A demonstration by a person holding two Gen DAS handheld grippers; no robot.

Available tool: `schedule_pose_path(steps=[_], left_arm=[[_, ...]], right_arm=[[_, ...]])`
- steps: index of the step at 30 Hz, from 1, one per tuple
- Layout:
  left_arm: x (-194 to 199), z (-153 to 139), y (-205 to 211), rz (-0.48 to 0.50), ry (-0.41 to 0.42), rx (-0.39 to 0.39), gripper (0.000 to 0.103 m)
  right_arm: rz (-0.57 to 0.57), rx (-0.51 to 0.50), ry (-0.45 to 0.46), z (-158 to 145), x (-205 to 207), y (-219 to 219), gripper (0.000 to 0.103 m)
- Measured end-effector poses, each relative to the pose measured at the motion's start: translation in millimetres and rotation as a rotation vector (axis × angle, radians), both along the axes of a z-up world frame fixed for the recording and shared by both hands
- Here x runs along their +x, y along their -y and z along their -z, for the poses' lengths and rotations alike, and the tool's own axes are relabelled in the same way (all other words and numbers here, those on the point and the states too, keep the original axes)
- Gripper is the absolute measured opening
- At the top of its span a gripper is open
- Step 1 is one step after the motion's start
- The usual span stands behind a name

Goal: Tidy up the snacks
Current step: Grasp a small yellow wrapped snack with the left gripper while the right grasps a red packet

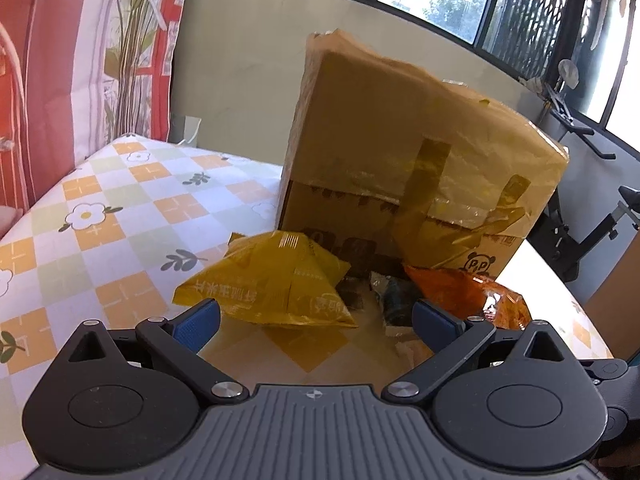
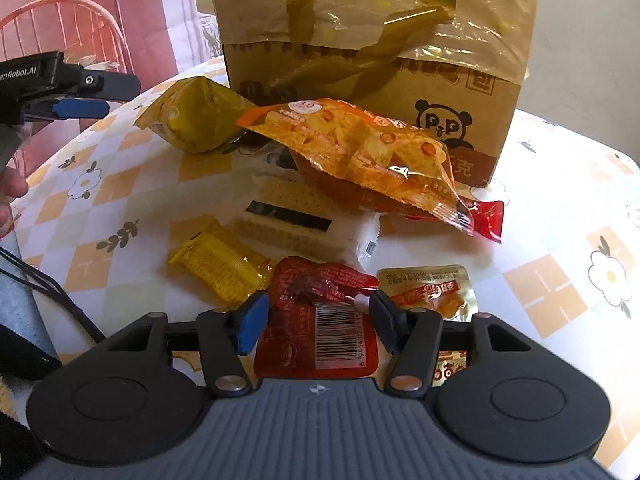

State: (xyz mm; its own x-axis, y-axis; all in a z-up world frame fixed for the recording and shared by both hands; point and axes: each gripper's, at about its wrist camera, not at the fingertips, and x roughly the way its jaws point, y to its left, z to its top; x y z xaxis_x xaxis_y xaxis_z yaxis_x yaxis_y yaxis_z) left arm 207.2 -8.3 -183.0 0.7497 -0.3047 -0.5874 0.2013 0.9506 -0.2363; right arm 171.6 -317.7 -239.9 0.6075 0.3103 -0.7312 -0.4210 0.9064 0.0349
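A pile of snack packets lies on the table in front of a taped cardboard box (image 1: 408, 152) (image 2: 372, 36). My left gripper (image 1: 316, 318) is open just short of a puffy yellow bag (image 1: 276, 284), with an orange bag (image 1: 464, 292) to its right. My right gripper (image 2: 316, 318) is open, its fingers either side of a red packet with a barcode (image 2: 320, 320). In the right wrist view the yellow bag (image 2: 196, 116), the large orange bag (image 2: 356, 148), a small yellow packet (image 2: 220, 264), a biscuit pack (image 2: 288, 220) and a small orange sachet (image 2: 432, 290) lie around it.
The table has a checked flower-print cloth (image 1: 100, 216) (image 2: 560, 280). A red and white curtain (image 1: 60, 60) hangs at the left. Exercise equipment (image 1: 580, 236) stands beyond the table at the right. The left gripper (image 2: 80, 108) shows at the left of the right wrist view.
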Motion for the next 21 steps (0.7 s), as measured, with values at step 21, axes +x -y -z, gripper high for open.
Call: schedule_pose_path(steps=[21], left_arm=[[-6,17,36,0.178,-0.109,0.027,0.075]], right_arm=[[0.012,0.065,0.059,-7,-15,2,0.049]])
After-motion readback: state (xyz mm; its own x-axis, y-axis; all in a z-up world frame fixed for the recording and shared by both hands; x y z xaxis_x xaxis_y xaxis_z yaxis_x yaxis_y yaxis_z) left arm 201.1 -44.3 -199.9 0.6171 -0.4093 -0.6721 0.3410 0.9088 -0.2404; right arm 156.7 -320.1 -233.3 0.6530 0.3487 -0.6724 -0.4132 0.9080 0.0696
